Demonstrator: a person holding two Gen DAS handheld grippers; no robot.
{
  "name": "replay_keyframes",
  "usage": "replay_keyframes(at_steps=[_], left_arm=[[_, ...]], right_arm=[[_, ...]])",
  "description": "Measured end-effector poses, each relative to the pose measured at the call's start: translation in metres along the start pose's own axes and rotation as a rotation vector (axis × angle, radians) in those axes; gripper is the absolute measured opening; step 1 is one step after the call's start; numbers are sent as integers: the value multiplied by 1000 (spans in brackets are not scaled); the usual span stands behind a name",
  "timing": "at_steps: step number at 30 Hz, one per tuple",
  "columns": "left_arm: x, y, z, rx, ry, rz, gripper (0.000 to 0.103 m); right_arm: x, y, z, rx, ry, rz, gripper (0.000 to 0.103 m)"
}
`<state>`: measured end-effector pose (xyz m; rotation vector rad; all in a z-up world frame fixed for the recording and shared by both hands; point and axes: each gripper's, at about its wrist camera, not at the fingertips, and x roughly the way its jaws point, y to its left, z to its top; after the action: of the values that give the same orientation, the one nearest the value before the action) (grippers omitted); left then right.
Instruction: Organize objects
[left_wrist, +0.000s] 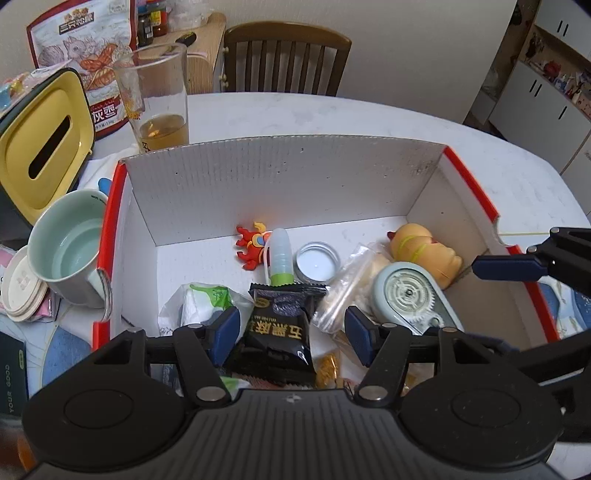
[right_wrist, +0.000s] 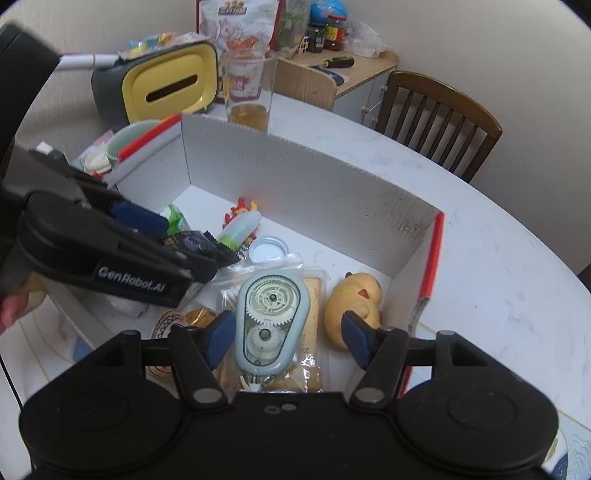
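You are at the dropping-off step: both tools hang over the white corrugated box with red edges (left_wrist: 424, 173), and each seems to have just let its item go. Your left tool (left_wrist: 291, 334) points steeply down at the lower middle of its frame, jaws standing apart around the black snack packet with gold lettering (left_wrist: 279, 328); the blue pads (left_wrist: 226, 334) sit just beside the packet, not pressing it. Your right tool (right_wrist: 288, 341) is tilted down the same way, jaws open either side of the pale blue correction-tape dispenser with clear gear window (right_wrist: 271, 321), which lies on clear plastic bags (right_wrist: 314, 284) on the box floor, beside the yellow duck-like toy (right_wrist: 356, 306).

Next, I judge, you should lift both tools clear without snagging the packet or dispenser, then turn to whatever remains loose on the desk (left_wrist: 369, 114), such as the pale green mug (left_wrist: 64, 243) at left.
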<state>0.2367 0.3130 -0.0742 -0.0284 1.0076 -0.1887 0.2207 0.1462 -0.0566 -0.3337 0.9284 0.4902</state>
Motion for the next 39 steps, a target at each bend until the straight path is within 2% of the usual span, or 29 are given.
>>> replay_keyframes(at_steps=[2,9,11,18,22,25,27,29,33,37,39], left_arm=[[-7,-1,-4,1,-15,6,65],[-35,2,-20,-44,-81,9,65],[-44,3,-25,-59,-105,1,65],[-85,-3,-44,-56,-238,-29,65],[-105,-8,-51,-60,-289,-33,66],[-114,-9,-55,-73,-307,-31,76],[-118,-11,-59,-66,-322,-17,77],[-122,-14,-62,-52,-337,3,84],[-127,-19,-65,-33,-351,17,87],[-131,-25,-69,-19,-365,36,103],[-133,-27,-71,-18,-371,37,103]], right_arm=[[-7,-2,-1,9,-14,4,64],[-35,-11,-7,65,-76,18,69],[-44,-13,-9,80,-94,33,73],[-72,-10,-16,83,-168,73,80],[-86,-10,-21,106,-213,110,87],[-95,-9,-24,103,-247,121,91],[-100,-8,-27,96,-262,123,92],[-105,-7,-30,89,-278,125,97],[-115,-6,-38,81,-306,122,101],[-124,-5,-45,72,-330,116,102],[-128,-5,-49,74,-341,109,102]])
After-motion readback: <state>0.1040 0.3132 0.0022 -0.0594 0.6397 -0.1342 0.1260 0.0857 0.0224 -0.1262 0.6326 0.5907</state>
